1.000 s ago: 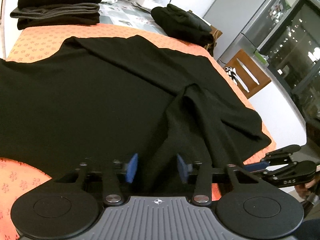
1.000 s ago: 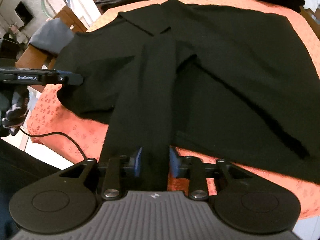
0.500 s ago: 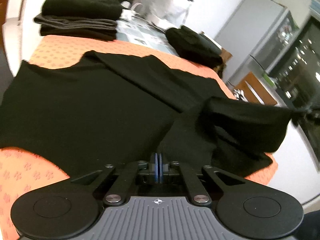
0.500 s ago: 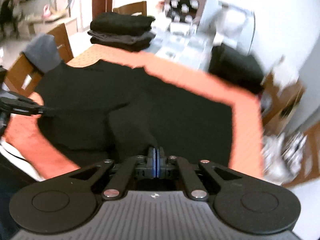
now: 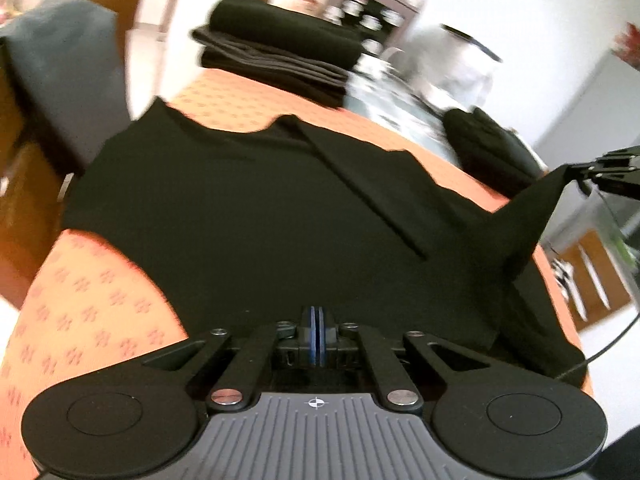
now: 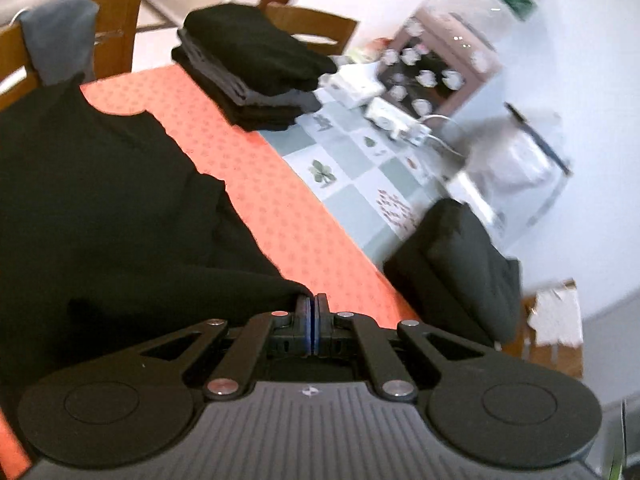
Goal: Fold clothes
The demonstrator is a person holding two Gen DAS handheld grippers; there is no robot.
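Since the earlier frames both sets of tongs have closed onto the black garment (image 5: 248,216), and your right gripper (image 6: 311,322) has lifted its pinched sleeve up and out to the right while your left gripper (image 5: 318,332) stays clamped on the near hem. Keep the span taut and carry the sleeve across the body lying on the orange tablecloth (image 5: 100,320). Count: one garment in hand, one folded stack (image 6: 256,76), one dark heap (image 6: 460,264).

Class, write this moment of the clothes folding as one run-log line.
left gripper: shut on black fabric garment | right gripper: shut on garment, lifting its edge | surface: orange patterned cloth | folded dark stack: behind
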